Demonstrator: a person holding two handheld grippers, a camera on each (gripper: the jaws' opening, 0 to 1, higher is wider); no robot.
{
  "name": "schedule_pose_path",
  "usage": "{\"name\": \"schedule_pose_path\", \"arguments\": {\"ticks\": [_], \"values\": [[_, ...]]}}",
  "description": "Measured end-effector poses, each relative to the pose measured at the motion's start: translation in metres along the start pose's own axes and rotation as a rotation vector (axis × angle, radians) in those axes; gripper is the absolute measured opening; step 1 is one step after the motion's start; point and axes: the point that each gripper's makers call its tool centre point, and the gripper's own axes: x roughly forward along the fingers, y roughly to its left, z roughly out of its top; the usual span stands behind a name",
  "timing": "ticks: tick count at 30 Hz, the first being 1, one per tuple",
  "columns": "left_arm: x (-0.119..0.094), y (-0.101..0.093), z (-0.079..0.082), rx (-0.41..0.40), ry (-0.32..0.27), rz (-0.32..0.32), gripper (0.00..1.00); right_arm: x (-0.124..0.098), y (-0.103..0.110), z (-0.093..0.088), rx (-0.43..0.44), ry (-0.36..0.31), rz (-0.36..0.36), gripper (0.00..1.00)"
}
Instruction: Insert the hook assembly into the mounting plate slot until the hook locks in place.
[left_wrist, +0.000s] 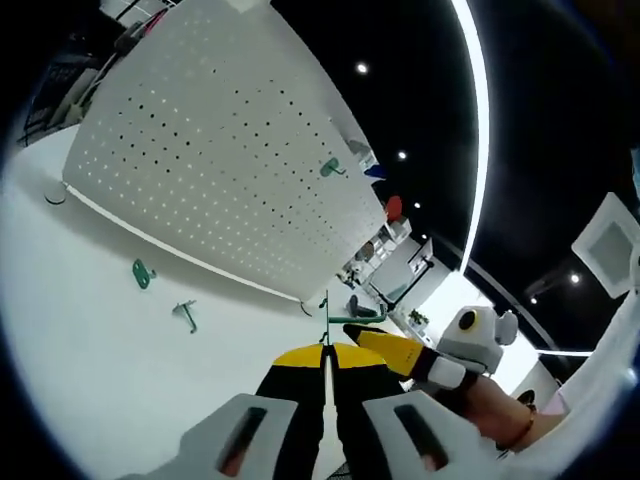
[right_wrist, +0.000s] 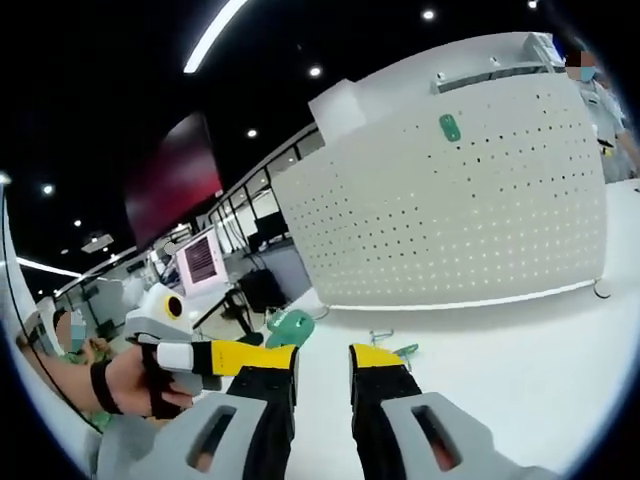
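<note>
Left gripper (left_wrist: 326, 362) pinches a thin green metal hook (left_wrist: 332, 322) at lower centre; right gripper (right_wrist: 322, 362) gapes wide (white perforated pegboard (right_wrist: 450, 200) upper right).

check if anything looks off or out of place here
Nothing is damaged or spilled. Only one green hook is mounted on the white pegboard; two more hooks lie loose on the white table in front of it, not yet inserted.

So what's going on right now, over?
Left tongs shut on hook. Right tongs open, empty. Pegboard ahead, one hook mounted, two spares on table. Nothing blocking.
</note>
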Motion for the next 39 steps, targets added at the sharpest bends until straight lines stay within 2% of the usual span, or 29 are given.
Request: {"name": "schedule_pose_path", "arguments": {"ticks": [7,10,14,16,19,23,31,35,39], "values": [[-0.001,-0.009,0.0,-0.014,-0.001,-0.047,0.02,0.001,0.005,0.002,0.02,-0.017,0.02,0.18],[-0.001,-0.012,-0.001,-0.017,0.005,-0.058,0.02,0.002,0.014,0.002,0.052,-0.012,0.066,0.1],[0.0,-0.015,-0.003,-0.031,0.016,-0.076,0.02,0.002,0.018,0.004,0.053,-0.023,0.08,0.1],[0.0,-0.021,-0.002,-0.052,0.01,-0.105,0.02,0.003,0.019,0.004,0.058,-0.026,0.088,0.11],[-0.001,-0.021,-0.002,-0.053,0.01,-0.11,0.02,0.002,0.02,0.006,0.087,-0.041,0.106,0.1],[-0.005,-0.024,0.002,-0.089,0.0,-0.152,0.02,0.0,0.026,0.01,0.153,-0.07,0.151,0.1],[-0.009,-0.032,0.004,-0.178,-0.014,-0.235,0.02,0.0,0.043,0.015,0.133,-0.085,0.229,0.06],[-0.009,-0.035,0.004,-0.175,-0.014,-0.242,0.02,0.0,0.045,0.016,0.152,-0.091,0.24,0.05],[-0.008,-0.032,0.002,-0.206,-0.002,-0.244,0.03,-0.003,0.043,0.016,0.214,-0.103,0.253,0.02]]}}
